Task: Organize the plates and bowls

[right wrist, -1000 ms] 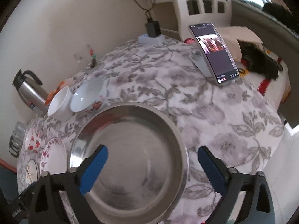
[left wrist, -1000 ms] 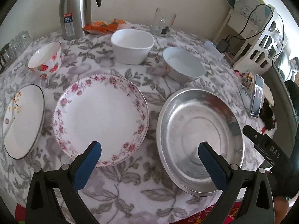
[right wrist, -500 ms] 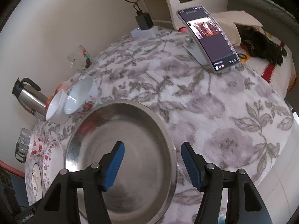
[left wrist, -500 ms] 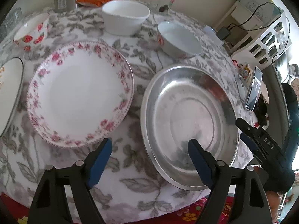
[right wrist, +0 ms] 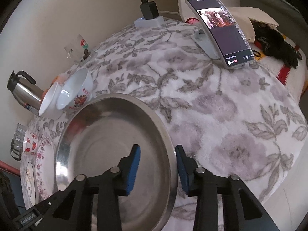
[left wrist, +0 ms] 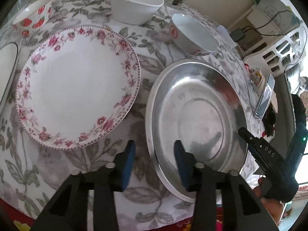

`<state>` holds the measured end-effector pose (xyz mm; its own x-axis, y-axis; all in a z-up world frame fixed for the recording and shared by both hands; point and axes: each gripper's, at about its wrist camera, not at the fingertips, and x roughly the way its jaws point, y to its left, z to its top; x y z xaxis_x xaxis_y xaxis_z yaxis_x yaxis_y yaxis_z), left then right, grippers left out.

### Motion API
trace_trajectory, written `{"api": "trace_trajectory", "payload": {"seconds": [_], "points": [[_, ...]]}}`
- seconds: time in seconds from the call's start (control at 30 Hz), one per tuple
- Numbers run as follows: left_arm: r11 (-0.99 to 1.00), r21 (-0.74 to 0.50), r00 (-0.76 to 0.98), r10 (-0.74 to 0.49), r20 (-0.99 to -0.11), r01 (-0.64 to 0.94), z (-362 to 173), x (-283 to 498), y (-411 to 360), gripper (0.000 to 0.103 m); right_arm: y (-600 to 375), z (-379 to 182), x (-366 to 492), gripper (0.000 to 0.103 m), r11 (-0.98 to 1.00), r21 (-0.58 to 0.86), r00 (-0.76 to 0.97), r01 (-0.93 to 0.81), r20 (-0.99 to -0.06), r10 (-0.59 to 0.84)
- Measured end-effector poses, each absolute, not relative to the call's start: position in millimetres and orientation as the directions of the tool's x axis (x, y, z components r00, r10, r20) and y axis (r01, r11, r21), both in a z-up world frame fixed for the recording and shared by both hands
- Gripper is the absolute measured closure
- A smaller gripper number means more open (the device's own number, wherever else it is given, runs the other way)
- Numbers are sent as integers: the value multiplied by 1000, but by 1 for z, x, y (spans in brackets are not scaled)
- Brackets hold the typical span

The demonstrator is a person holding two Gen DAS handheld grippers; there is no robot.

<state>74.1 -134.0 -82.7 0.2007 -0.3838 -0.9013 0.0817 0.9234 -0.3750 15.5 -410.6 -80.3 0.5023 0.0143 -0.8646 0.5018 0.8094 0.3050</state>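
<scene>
A large steel dish (left wrist: 200,115) sits on the floral tablecloth; it also shows in the right wrist view (right wrist: 107,146). My left gripper (left wrist: 154,159) straddles its near-left rim, jaws part closed with a gap left, one finger inside and one outside. My right gripper (right wrist: 156,163) straddles the dish's right rim the same way. A rose-rimmed plate (left wrist: 77,84) lies left of the dish. A white bowl (left wrist: 136,4), a red-printed bowl (left wrist: 192,32) and a strawberry bowl (left wrist: 31,17) stand behind. A black-rimmed plate (left wrist: 7,67) is at far left.
A phone on a stand (right wrist: 219,28) and a charger block (right wrist: 149,17) sit at the table's right side. A glass cup (right wrist: 77,48) and a steel thermos (right wrist: 24,92) stand at the back. The table edge is near both grippers.
Both grippers moved in toward the steel dish and their jaws narrowed from wide open until each straddles the dish's rim.
</scene>
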Motion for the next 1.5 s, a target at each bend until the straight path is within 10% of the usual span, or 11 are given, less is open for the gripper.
{"api": "trace_trajectory", "payload": {"seconds": [0.67, 1.5], "points": [[924, -365, 233, -383, -894, 115, -82, 80, -136, 90, -415, -82, 13, 86, 816, 293, 509, 498, -861, -1], [891, -379, 361, -449, -817, 250, -22, 64, -138, 89, -418, -37, -19, 89, 795, 351, 629, 495, -776, -48]]}}
